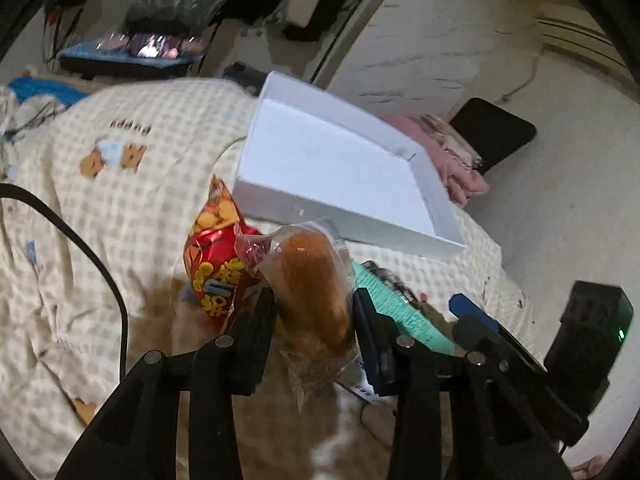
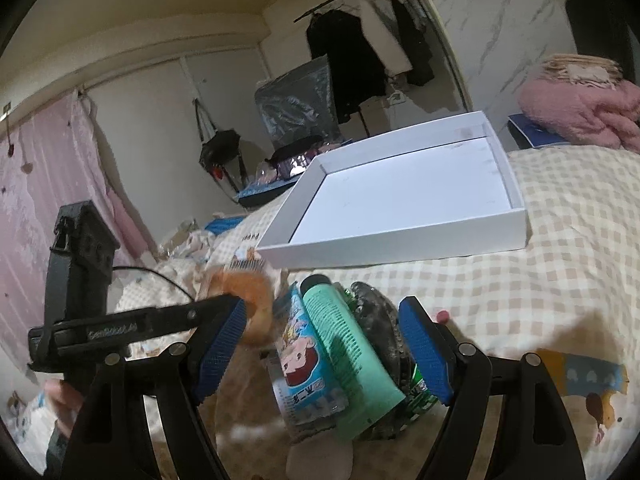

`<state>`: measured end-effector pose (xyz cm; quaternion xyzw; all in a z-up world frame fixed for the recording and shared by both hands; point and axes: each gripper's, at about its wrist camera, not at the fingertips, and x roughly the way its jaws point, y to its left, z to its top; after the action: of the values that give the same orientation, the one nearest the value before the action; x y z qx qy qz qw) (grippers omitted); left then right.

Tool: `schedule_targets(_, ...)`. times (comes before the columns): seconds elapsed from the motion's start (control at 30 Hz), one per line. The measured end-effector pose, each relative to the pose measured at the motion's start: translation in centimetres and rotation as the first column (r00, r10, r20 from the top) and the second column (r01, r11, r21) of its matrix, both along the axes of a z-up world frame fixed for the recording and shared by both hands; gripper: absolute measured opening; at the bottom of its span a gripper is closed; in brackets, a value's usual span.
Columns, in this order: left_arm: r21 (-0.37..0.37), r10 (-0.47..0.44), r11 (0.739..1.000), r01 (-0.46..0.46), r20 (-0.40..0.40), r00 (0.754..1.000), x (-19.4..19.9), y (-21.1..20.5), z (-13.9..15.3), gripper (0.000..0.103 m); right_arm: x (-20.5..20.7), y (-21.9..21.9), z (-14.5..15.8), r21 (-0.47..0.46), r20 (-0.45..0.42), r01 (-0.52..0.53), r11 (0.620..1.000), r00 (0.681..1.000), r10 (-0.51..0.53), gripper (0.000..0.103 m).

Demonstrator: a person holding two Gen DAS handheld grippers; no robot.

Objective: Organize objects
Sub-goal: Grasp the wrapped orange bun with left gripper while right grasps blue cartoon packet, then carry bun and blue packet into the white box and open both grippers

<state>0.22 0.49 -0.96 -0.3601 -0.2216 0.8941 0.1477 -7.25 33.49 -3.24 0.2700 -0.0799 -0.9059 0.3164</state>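
My left gripper (image 1: pixel 314 304) is shut on a wrapped bread bun (image 1: pixel 312 280), held above the bed; the bun also shows in the right wrist view (image 2: pixel 244 296). A red snack bag (image 1: pixel 216 252) lies just behind it. An empty white box (image 1: pixel 332 168) sits on the checked bedspread beyond, also in the right wrist view (image 2: pixel 404 196). My right gripper (image 2: pixel 324 344) is open around a pile: a mint-green tube (image 2: pixel 348 352), a blue cartoon packet (image 2: pixel 300 364) and a dark packet (image 2: pixel 384 320). Its pads do not touch them.
A checked quilt (image 1: pixel 100 200) covers the bed. A black cable (image 1: pixel 80 248) runs over it at left. Pink folded clothes (image 2: pixel 580 112) lie beyond the box. The right gripper (image 1: pixel 480 320) sits close to my left one. Clothes hang on a rack (image 2: pixel 360 48).
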Motion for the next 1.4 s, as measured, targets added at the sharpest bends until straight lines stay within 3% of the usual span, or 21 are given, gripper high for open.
schedule_targets(0.1, 0.015, 0.004, 1.0, -0.004, 0.0, 1.0, 0.0, -0.4, 0.1, 0.042, 0.6, -0.7, 0.1, 0.016, -0.024, -0.057, 0.998, 0.998, 0.058, 0.079)
schedule_targets(0.17, 0.0, 0.014, 1.0, -0.014, -0.002, 1.0, 0.1, -0.4, 0.2, 0.042, 1.2, -1.5, 0.3, 0.055, -0.052, -0.088, 0.995, 0.994, 0.091, 0.064)
schedule_targets(0.33, -0.013, 0.023, 1.0, -0.023, 0.001, 1.0, -0.1, -0.2, -0.1, 0.042, 1.7, -4.3, -1.0, 0.214, -0.031, -0.165, 0.963, 0.984, 0.176, 0.051)
schedule_targets(0.5, -0.004, 0.025, 1.0, -0.025, 0.004, 1.0, 0.0, -0.3, -0.2, 0.042, 1.6, -5.7, -2.7, 0.371, -0.032, -0.127, 0.92, 0.988, 0.149, 0.047)
schedule_targets(0.6, -0.001, 0.022, 1.0, -0.022, 0.001, 1.0, 0.0, -0.3, -0.2, 0.042, 1.4, -5.5, -2.9, 0.383, -0.035, -0.124, 0.915, 0.988, 0.148, 0.044)
schedule_targets(0.63, 0.002, 0.025, 1.0, -0.025, -0.001, 1.0, 0.0, -0.4, -0.2, 0.042, 1.3, -5.4, -3.1, 0.387, -0.028, -0.122, 0.914, 0.989, 0.144, 0.031)
schedule_targets(0.77, 0.027, 0.026, 0.999, -0.025, -0.023, 0.999, 0.3, -0.8, 0.1, 0.042, 1.4, -5.0, -3.4, 0.378, -0.013, -0.126, 0.917, 0.99, 0.141, 0.031)
schedule_targets(0.87, 0.069, 0.047, 0.997, -0.041, -0.084, 0.995, 1.2, -1.6, 1.1, 0.042, 1.4, -4.4, -2.8, 0.32, -0.014, -0.12, 0.94, 0.991, 0.131, 0.031)
schedule_targets(1.07, 0.15, 0.087, 0.987, -0.059, -0.184, 0.979, 2.6, -3.1, 2.8, 0.042, 0.0, -1.6, -2.0, 0.085, 0.07, -0.137, 0.987, 0.989, 0.131, 0.031)
schedule_targets(1.2, 0.192, 0.121, 0.978, -0.084, -0.187, 0.975, 2.6, -3.9, 3.0, 0.042, -1.0, -0.1, -2.4, -0.054, 0.158, -0.142, 0.988, 0.976, 0.149, 0.031)
schedule_targets(1.4, 0.244, 0.164, 0.962, -0.12, -0.17, 0.972, 2.7, -5.1, 2.6, 0.042, -1.2, 0.9, -2.4, -0.165, 0.209, -0.156, 0.974, 0.96, 0.189, 0.031)
